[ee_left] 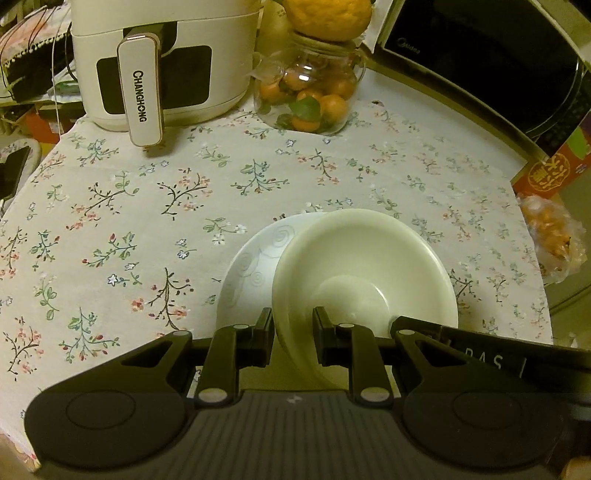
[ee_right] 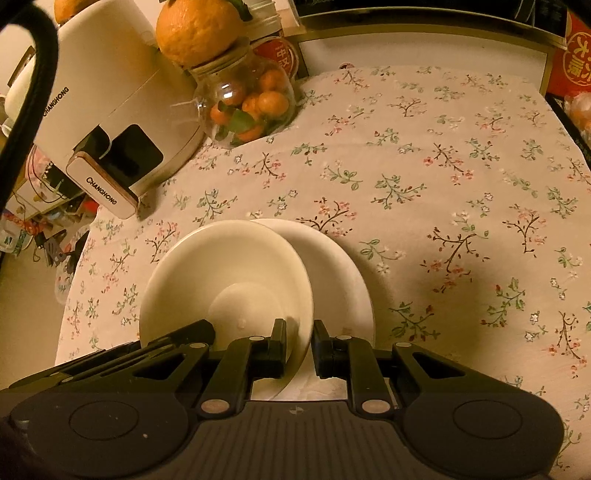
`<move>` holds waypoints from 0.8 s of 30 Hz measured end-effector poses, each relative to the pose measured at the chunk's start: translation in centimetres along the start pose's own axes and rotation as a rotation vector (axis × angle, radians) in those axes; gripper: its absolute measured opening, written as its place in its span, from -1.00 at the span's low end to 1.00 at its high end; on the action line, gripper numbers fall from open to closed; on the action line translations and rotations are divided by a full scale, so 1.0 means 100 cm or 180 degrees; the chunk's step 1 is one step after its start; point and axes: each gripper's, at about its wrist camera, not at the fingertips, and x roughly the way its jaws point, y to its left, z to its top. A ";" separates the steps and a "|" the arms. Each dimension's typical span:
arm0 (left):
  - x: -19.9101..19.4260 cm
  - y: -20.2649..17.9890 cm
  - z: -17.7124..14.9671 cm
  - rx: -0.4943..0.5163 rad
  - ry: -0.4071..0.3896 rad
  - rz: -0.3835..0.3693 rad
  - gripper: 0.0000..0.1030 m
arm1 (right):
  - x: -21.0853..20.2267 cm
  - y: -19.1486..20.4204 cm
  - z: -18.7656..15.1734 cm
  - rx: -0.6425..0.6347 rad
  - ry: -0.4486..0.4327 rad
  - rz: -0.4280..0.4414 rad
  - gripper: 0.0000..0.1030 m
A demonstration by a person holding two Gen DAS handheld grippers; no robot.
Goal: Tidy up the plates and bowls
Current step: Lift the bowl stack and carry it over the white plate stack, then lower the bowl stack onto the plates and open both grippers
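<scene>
A cream bowl (ee_left: 365, 273) hangs tilted just over a white plate (ee_left: 255, 266) with faint swirl marks, which lies on the floral tablecloth (ee_left: 147, 221). My left gripper (ee_left: 293, 328) is shut on the bowl's near rim, one finger inside and one outside. In the right wrist view the same bowl (ee_right: 229, 280) covers the left part of the plate (ee_right: 332, 266), and my right gripper (ee_right: 299, 339) is shut on the opposite rim. Each gripper shows in the other's view: the right one (ee_left: 436, 332) and the left one (ee_right: 177, 336).
A white air fryer (ee_left: 162, 62) stands at the back left, its handle sticking out over the cloth. Beside it is a glass jar of small oranges (ee_left: 310, 92) with a large orange (ee_left: 328, 16) on top. A black microwave (ee_left: 498, 62), a red box (ee_left: 550, 170) and a bag of fruit (ee_left: 554, 236) line the right side.
</scene>
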 end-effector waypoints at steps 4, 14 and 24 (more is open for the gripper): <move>0.002 -0.002 -0.001 0.0055 -0.0024 0.0013 -0.61 | 0.003 0.000 0.000 0.0006 0.0026 -0.0016 -0.70; 0.005 -0.004 -0.001 0.0097 -0.0028 -0.0003 -0.61 | 0.002 -0.003 0.002 0.0054 0.0041 -0.0048 -0.69; 0.007 -0.005 -0.001 0.0105 -0.0027 -0.0014 -0.59 | 0.002 -0.005 0.002 0.0075 0.0034 -0.0055 -0.65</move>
